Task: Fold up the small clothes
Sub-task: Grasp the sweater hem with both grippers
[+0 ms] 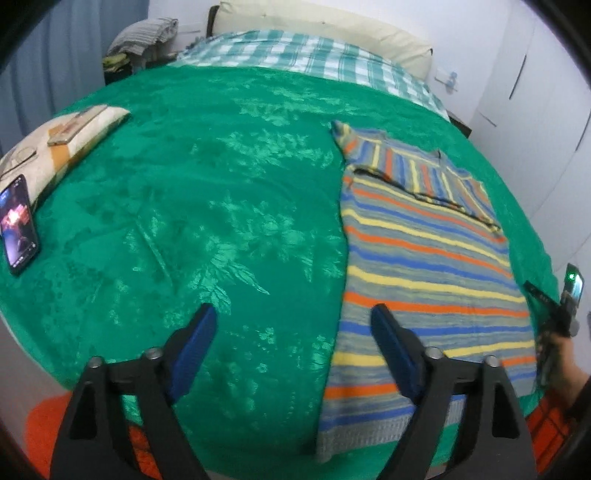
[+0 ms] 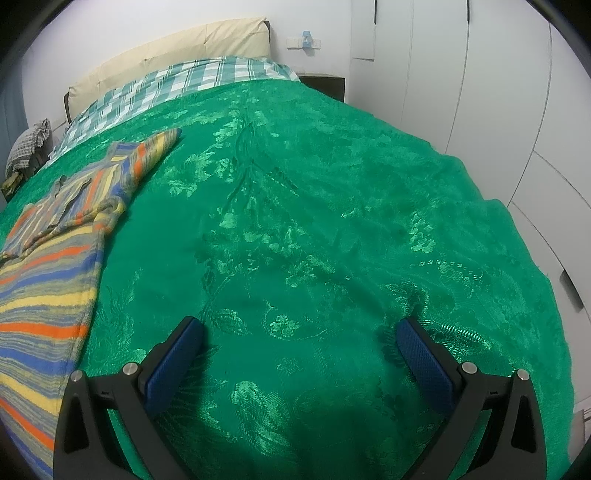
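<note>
- Green brocade bedspread (image 1: 229,221) with a shiny leaf pattern covers the bed in the left wrist view, and a teal checked sheet (image 1: 295,55) shows beyond it below a cream headboard cushion (image 1: 332,26).
- Left gripper (image 1: 293,317) hovers over the near edge of the bed, its blue-padded fingers spread wide apart with nothing between them; its right finger overlaps the striped sweater (image 1: 428,280) in the picture.
- That sweater, banded in orange, yellow, blue and grey, lies flat on the right part of the bedspread, its grey ribbed hem toward the camera and one sleeve folded across the chest.
- A phone (image 1: 19,225) with a lit screen rests at the left edge, just beside a beige cushion (image 1: 70,136).
- At the far right edge part of the right gripper (image 1: 565,306) shows in the person's hand.
- In the right wrist view, the right gripper (image 2: 301,330) hangs over bare bedspread (image 2: 332,221), fingers held wide and empty.
- The sweater (image 2: 48,288) lies to its left, apart from the fingers, with one sleeve stretched toward the checked sheet (image 2: 177,81).
- White wardrobe doors (image 2: 498,92) stand beyond the bed on the right.
</note>
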`<state>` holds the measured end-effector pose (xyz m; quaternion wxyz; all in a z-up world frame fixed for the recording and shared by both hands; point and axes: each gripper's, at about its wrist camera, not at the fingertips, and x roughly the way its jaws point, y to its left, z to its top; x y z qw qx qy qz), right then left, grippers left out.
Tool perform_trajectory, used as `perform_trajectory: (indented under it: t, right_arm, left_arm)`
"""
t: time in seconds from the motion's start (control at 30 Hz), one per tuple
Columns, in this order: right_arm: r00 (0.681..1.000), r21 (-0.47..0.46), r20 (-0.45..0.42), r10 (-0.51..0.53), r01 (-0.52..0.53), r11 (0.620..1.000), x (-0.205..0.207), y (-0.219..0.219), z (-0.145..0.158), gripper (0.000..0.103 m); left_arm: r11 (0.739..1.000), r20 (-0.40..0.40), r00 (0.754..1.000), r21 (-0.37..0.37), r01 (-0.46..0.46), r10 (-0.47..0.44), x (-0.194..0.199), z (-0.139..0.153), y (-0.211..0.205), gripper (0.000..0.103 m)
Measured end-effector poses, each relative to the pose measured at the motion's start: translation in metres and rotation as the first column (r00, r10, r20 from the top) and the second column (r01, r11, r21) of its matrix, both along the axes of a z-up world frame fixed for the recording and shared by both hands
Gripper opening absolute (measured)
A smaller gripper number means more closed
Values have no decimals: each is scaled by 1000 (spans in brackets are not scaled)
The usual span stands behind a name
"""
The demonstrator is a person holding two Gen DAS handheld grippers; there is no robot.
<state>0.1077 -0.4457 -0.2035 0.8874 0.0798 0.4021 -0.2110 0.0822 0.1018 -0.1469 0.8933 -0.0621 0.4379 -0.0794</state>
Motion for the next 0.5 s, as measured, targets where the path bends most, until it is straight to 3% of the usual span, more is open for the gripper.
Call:
perform_trajectory:
  t: [0.1, 0.2, 0.27, 0.4, 0.5]
  right_arm:
    - [1000, 11, -22, 3, -3, 1000, 1, -1, 1, 103]
    - [991, 31, -119, 53, -49, 998, 3, 1, 15, 102]
    - [989, 70, -108, 101, -94, 993, -8, 7, 29, 102]
    - [962, 197, -80, 262, -242, 950, -52, 31, 57, 102]
    - [935, 337, -102, 340, -289, 896, -85, 47, 57, 101]
  left_arm:
    - [1000, -46, 999, -13, 7, -7, 2, -17, -1, 90]
    - [997, -106, 994, -71, -15, 7, -8, -34, 7, 90]
    - [995, -121, 993, -103, -9, -3, -19, -41, 8, 90]
    - [996, -145, 986, -61, 69, -78, -30, -47, -9, 89]
    - [991, -156, 978, -12, 135, -135, -35, -50, -26, 84]
